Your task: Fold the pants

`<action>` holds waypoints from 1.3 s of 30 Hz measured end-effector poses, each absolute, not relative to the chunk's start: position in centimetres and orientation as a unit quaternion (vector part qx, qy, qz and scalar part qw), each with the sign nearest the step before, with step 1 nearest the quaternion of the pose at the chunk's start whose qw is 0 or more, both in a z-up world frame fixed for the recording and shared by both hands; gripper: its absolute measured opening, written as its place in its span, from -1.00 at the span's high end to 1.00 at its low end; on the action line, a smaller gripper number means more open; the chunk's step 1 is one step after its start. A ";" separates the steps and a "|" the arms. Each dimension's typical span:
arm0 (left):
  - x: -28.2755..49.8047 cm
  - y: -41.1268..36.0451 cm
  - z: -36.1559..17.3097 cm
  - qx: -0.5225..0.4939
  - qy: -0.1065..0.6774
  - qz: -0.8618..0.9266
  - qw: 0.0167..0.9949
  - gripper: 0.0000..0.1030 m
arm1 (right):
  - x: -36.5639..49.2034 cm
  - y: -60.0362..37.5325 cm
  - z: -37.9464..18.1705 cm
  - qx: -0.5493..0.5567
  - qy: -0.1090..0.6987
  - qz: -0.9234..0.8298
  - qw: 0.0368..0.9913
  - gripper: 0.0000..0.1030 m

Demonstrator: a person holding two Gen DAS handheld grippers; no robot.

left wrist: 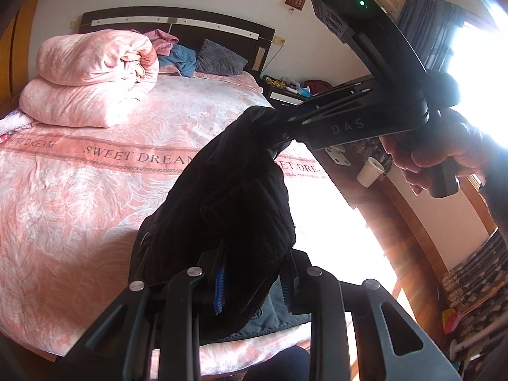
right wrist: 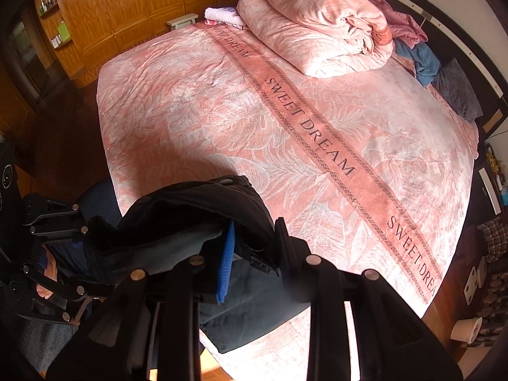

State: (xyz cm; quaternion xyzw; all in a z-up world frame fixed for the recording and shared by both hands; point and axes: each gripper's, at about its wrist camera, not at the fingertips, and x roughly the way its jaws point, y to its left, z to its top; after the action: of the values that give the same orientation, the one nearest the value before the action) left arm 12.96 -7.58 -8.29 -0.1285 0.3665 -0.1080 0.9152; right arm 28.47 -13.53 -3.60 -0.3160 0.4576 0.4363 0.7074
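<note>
— So, nearest first: what are the grippers doing?

— At the bottom of the left wrist view, the left gripper (left wrist: 252, 289) has its fingers clamped on a bunched edge of the dark pants (left wrist: 228, 197), blue pad on one side, black comb pad on the other. The right gripper (right wrist: 255, 254) shows the same at the bottom of its own view: fingers closed on dark cloth.

— And where do the pants sit?

— Held up between the two grippers at the near edge of the bed (right wrist: 177, 101). In the right wrist view a lower part of them drapes over the bedspread near the bottom centre. In the left wrist view the cloth runs up to the right gripper at centre right, with a hand (left wrist: 435, 155) on its handle.

— So the step in hand?

— I'd judge it's carrying the gripped edge over the bed to lay a fold. To do it well, keep both grips level and equally far apart so the edge stays taut, and lower the cloth flat onto open bedspread, before letting go.

— Anything further back to mind?

— A rolled pink duvet (right wrist: 320, 28) lies toward the top of the right wrist view, with loose clothes (right wrist: 409, 41) and a grey pillow (right wrist: 457, 92) beside the headboard (left wrist: 177, 22). All are well apart from the pants.
</note>
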 end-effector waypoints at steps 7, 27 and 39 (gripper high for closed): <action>14.6 -10.9 -9.8 -0.111 0.385 -0.132 0.907 0.48 | 30.0 -17.7 -5.6 -0.301 0.468 0.428 0.712 0.59; 17.8 -17.8 -14.0 -0.067 0.433 -0.156 0.885 0.49 | 32.7 -25.2 -11.1 -0.252 0.494 0.424 0.716 0.70; 19.0 -20.8 -17.0 -0.045 0.461 -0.168 0.870 0.49 | 34.1 -28.0 -14.0 -0.226 0.507 0.419 0.718 0.81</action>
State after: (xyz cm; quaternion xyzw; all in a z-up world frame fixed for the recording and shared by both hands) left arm 18.98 -20.78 -17.04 -0.0452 0.4613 -0.1677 0.8701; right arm 34.13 -28.00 -14.03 -0.2262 0.5072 0.4191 0.7183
